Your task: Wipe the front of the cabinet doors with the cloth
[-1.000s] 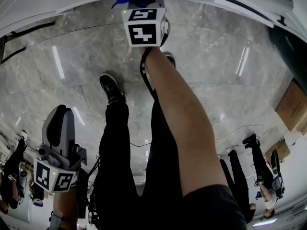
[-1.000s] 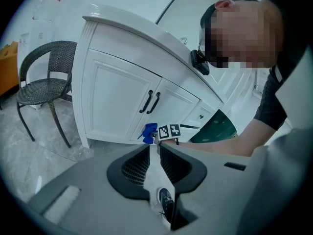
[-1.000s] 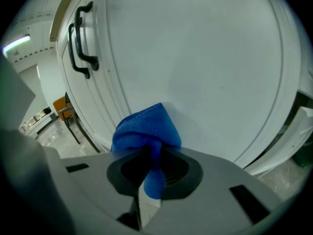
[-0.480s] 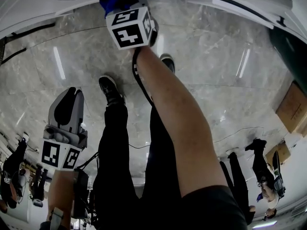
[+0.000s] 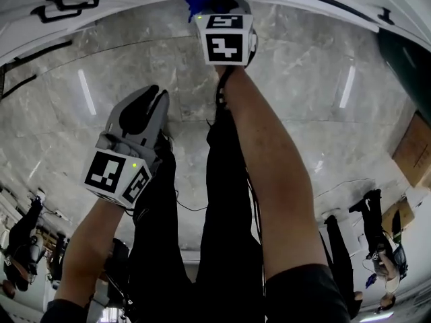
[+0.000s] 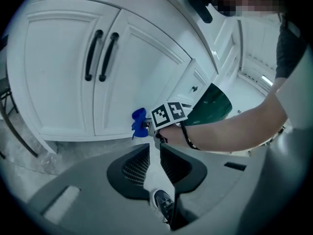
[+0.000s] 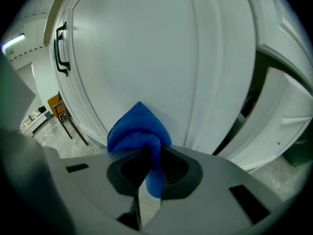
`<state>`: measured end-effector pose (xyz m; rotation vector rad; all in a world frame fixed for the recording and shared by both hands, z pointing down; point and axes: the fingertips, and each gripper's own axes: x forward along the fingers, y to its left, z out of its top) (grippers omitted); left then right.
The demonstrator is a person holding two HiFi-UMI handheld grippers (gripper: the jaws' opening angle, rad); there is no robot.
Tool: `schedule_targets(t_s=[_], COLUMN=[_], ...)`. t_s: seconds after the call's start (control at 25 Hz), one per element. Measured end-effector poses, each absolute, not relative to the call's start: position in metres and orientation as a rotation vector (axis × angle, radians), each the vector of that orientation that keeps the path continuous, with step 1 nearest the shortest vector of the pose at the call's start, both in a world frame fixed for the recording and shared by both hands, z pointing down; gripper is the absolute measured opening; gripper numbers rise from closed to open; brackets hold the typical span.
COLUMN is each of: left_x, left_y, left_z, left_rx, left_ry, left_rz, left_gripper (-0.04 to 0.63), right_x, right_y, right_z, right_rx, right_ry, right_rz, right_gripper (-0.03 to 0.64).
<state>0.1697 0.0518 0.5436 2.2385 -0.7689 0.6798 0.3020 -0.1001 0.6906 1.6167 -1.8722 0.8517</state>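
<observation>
My left gripper [image 5: 153, 99] hangs low at the left of the head view, over the marble floor [image 5: 316, 106] and well apart from the cabinet. In the left gripper view its fingers [image 6: 138, 161] stand a narrow gap apart with nothing between them; through the gap I see only floor and a dark shoe [image 6: 164, 203]. Beyond it are two white cabinet doors [image 6: 61, 67] with a pair of upright black handles [image 6: 100, 56] where they meet.

Further right, my right gripper [image 5: 214, 4] is stretched forward to the foot of the cabinet, with its marker cube [image 5: 227, 39] facing me. Its fingers are pinched together on the blue cloth [image 7: 139, 129], which bunches out ahead of the tips and hangs down between the pads. The bunch sits low on the white door panel [image 7: 146, 48], near its bottom edge. It looks to be touching the panel, though I can't be sure of contact. A black handle [image 7: 60, 49] shows far over at the left of that view.
</observation>
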Motion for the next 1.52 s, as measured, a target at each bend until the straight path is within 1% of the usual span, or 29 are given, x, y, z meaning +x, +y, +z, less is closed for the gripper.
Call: schedule_targets(t_s=[0.16,0.48,0.6,0.76,1.2,1.32,1.52], left_x=[0.192,0.208,0.205,0.186,0.098,0.074,0.055], left_y=[0.065,0.055,0.055,0.057,0.058,0.06,0.061], left_z=[0.551,0.562,0.555,0.553,0.553,0.554,0.555], left_rx=[2.28,2.304,2.324,2.32,2.27,2.242,2.208], left_ry=[-0.685,-0.689,-0.686,-0.702,-0.845,-0.889,-0.936], left_rz=[0.716,0.721,0.717,0.726,0.673,0.658,0.652], left_gripper=[0.067,0.067,0.067,0.067,0.067,0.067,0.067], right_x=[0.334,0.375,0.374,0.336,0.165,0.148,0.173], right_y=[-0.093,-0.068,-0.074,-0.086,-0.125,-0.133,-0.131], right_z=[0.695,0.708,0.71,0.718,0.722,0.724,0.737], right_rx=[1.655,1.744,1.729,1.646,1.384,1.383,1.374], right_ry=[-1.838,-1.727,-1.712,-1.761,-1.989,-1.991,-1.961], right_rz=[0.834,0.887,0.869,0.847,0.774,0.802,0.776], right_gripper=[0.041,0.041,0.042,0.041,0.042,0.042,0.042])
